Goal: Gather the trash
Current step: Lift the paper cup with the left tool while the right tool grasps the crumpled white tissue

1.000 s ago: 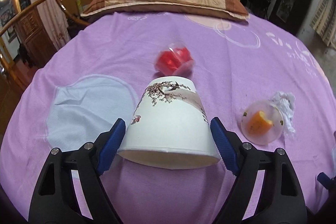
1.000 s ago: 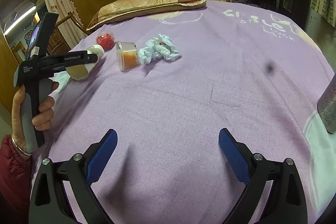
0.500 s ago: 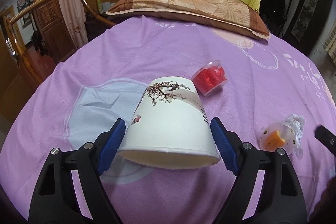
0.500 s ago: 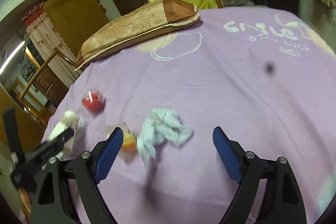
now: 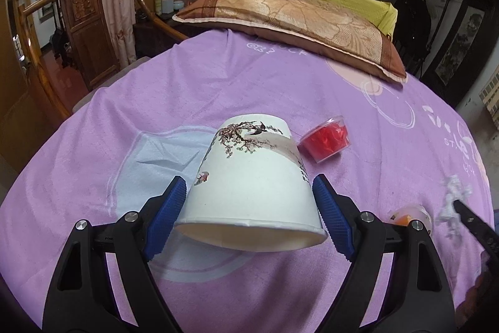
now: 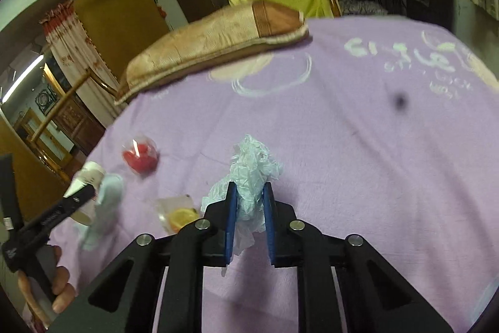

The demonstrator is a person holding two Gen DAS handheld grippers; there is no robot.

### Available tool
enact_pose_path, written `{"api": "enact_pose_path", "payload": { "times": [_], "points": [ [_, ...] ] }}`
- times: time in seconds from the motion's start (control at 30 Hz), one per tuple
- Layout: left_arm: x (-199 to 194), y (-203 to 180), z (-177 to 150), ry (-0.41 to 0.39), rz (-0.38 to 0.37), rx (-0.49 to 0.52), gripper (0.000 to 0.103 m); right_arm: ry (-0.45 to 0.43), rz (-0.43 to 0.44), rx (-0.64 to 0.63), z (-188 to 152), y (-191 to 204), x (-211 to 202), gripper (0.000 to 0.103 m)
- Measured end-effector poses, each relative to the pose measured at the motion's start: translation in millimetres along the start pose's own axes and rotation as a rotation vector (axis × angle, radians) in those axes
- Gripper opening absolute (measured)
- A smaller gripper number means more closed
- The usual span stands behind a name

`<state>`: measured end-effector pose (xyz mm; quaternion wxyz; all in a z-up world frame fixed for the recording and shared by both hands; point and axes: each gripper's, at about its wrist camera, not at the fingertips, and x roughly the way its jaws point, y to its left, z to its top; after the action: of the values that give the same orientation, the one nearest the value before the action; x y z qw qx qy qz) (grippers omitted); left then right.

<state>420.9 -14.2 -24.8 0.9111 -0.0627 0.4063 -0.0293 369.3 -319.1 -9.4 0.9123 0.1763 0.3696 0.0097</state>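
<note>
We hold the paper cup (image 5: 252, 186) rim-toward-us in the left tool (image 5: 249, 217) as the bin, while the right tool (image 6: 249, 208) has just clamped narrow on the crumpled tissue (image 6: 252, 167) beside the orange-peel cup (image 6: 177, 213), cup-side of the pillow (image 6: 212, 42) on the bed.

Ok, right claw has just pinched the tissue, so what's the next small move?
Probably lift the crumpled tissue off the purple sheet and carry it to the paper cup in the left claw. The right claw has just closed on it, and the cup's mouth is free.
</note>
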Motion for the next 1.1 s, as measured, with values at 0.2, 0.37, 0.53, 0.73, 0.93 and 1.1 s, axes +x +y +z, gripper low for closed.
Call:
{"api": "enact_pose_path", "payload": {
  "times": [0.2,0.37,0.53,0.73,0.93,1.1],
  "points": [
    [-20.5,-4.9,-19.7,-0.019,-0.02,0.052,0.08,-0.045,0.085,-0.034,-9.1,21.7,-48.0,0.017],
    [-65.4,7.8,-47.7,-0.058,-0.072,0.055,0.08,-0.085,0.13,-0.086,-29.0,36.1,-86.1,0.017],
    [-120.8,20.0,-66.8,-0.132,-0.038,0.068,0.08,-0.116,0.175,-0.125,-49.3,51.2,-117.4,0.017],
    [-180.3,34.5,-85.2,-0.203,-0.027,0.058,0.08,-0.16,0.241,-0.154,-74.7,66.7,-158.7,0.017],
    [-227.0,56.7,-107.0,-0.261,-0.001,0.03,0.08,-0.191,0.285,-0.189,-96.7,82.7,-193.5,0.017],
    [-266.5,89.2,-134.8,-0.303,0.035,-0.016,0.08,-0.203,0.335,-0.221,-120.5,101.8,-219.2,0.017]
  ]
}}
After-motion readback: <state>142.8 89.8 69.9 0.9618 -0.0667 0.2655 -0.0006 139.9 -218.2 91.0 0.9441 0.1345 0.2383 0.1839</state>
